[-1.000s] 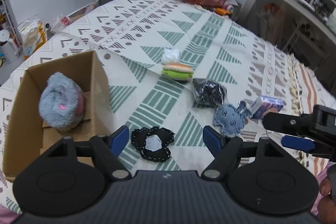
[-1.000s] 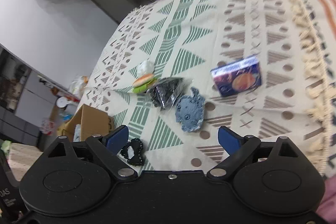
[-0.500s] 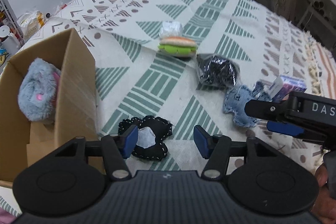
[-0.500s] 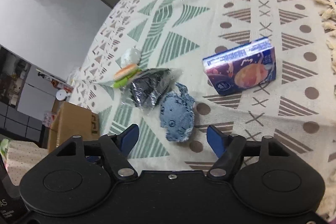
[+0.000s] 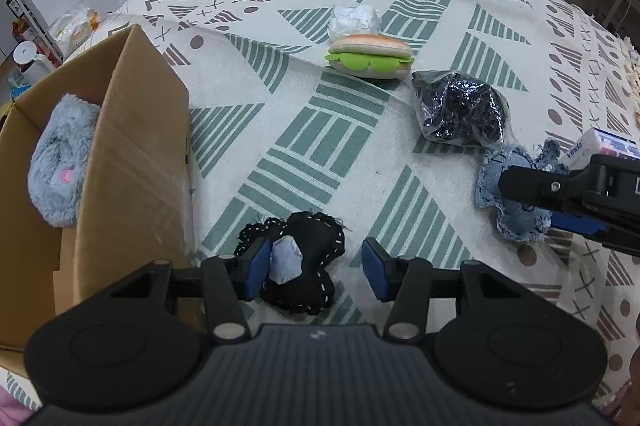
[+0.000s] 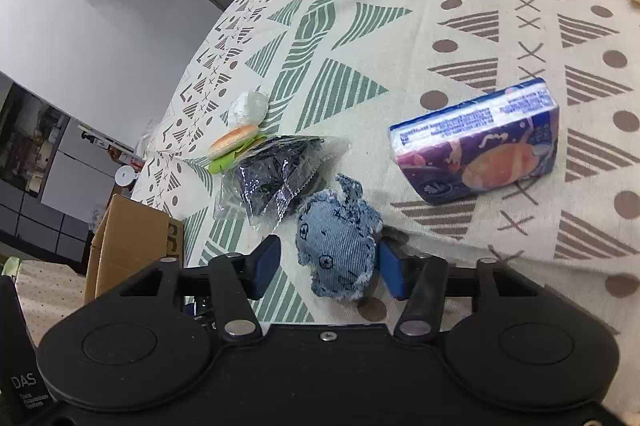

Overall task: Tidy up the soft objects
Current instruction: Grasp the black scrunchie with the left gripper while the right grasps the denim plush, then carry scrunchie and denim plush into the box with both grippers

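A black stitched plush (image 5: 310,250) with a pale patch lies on the patterned cloth right beside the cardboard box (image 5: 132,154). My left gripper (image 5: 315,268) is open and straddles it, with the left pad against its edge. A denim plush (image 6: 340,242) lies between the fingers of my open right gripper (image 6: 330,268), whose right pad is close to its side. In the left wrist view the right gripper (image 5: 536,204) reaches over the denim plush (image 5: 490,182). A grey fluffy plush (image 5: 60,162) sits inside the box.
A burger plush (image 5: 370,56), a crumpled white wrapper (image 5: 354,18) and a clear bag of dark fabric (image 5: 460,110) lie mid-table. A purple tissue pack (image 6: 480,146) rests right of the denim plush. The box (image 6: 128,238) stands at the table's left edge.
Both grippers have lowered and moved forward over their plush toys. Their jaws have narrowed around the black plush and the denim plush.
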